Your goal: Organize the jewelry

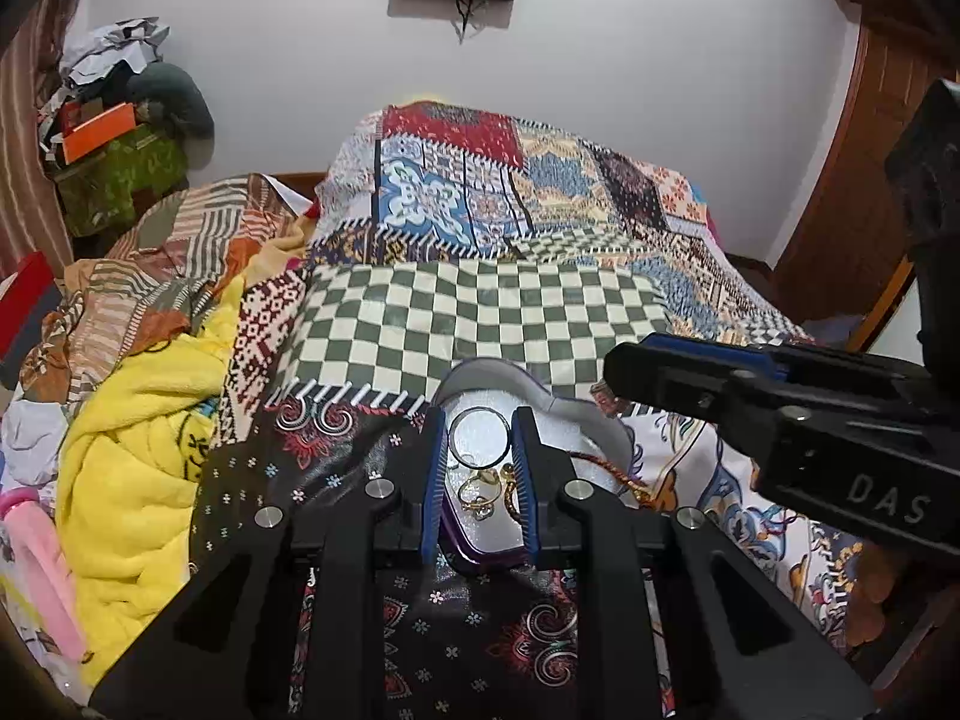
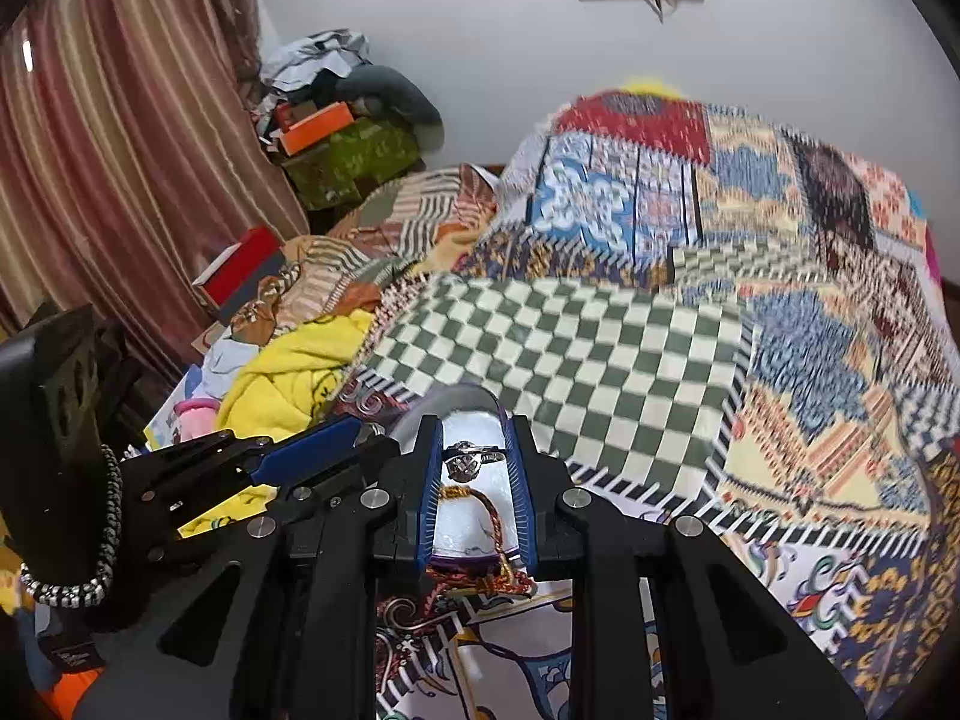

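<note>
An open jewelry box (image 1: 591, 420) sits on the patchwork bedspread (image 1: 480, 312), its white lining holding a thin bangle (image 1: 479, 437), gold rings (image 1: 480, 489), a braided cord (image 2: 495, 525) and a silver ring (image 2: 465, 459). The left gripper (image 1: 478, 480) and right gripper (image 2: 471, 480) both hover above it, jaws narrow, gripping nothing.

An open jewelry box (image 1: 591, 420) is set on the patchwork bedspread (image 1: 480, 312), with a bangle (image 1: 480, 435), rings (image 1: 478, 495) and a braided cord (image 1: 606, 465) laid inside it, and a heaped towel (image 1: 144, 450) is seen to its left.
</note>
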`<action>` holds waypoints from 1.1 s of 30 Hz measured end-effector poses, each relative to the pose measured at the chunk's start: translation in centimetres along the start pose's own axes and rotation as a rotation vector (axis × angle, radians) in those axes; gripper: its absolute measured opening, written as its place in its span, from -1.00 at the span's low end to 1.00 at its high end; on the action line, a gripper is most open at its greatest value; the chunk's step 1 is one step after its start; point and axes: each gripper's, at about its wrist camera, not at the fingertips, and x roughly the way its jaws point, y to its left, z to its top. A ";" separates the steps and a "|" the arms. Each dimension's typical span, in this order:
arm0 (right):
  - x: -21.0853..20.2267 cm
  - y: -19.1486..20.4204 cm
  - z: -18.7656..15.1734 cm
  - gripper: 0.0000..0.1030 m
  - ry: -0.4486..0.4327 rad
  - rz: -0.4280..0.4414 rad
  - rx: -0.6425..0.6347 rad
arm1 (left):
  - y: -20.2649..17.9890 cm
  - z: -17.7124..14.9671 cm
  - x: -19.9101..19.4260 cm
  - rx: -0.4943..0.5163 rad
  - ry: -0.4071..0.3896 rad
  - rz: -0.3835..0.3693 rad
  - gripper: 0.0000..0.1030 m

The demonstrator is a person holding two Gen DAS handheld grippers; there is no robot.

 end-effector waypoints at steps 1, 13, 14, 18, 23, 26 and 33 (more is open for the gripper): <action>0.3 -0.2 0.0 -0.63 0.008 0.002 0.008 | 0.0 0.0 0.2 0.001 0.005 0.000 -0.61; 2.0 -1.0 -0.7 -0.62 0.083 0.024 0.059 | -0.2 -0.4 1.3 0.011 0.037 -0.015 -0.61; 1.9 -1.0 -0.7 -0.62 0.089 0.026 0.062 | -0.3 -0.4 1.2 0.012 0.038 -0.016 -0.61; 1.5 -1.3 -0.4 -0.54 0.103 0.032 0.077 | -0.4 -0.1 0.8 0.011 0.040 -0.020 -0.59; -0.1 -1.4 -0.2 -0.51 0.079 0.001 0.064 | -0.4 0.2 -0.6 0.008 0.021 -0.001 -0.49; -1.4 -1.8 0.0 -0.50 0.053 -0.018 0.068 | -0.3 0.5 -1.9 0.005 0.001 0.006 -0.49; -5.9 -2.5 -0.1 -0.50 -0.013 -0.111 0.059 | -0.9 1.3 -4.9 0.018 -0.048 0.016 -0.41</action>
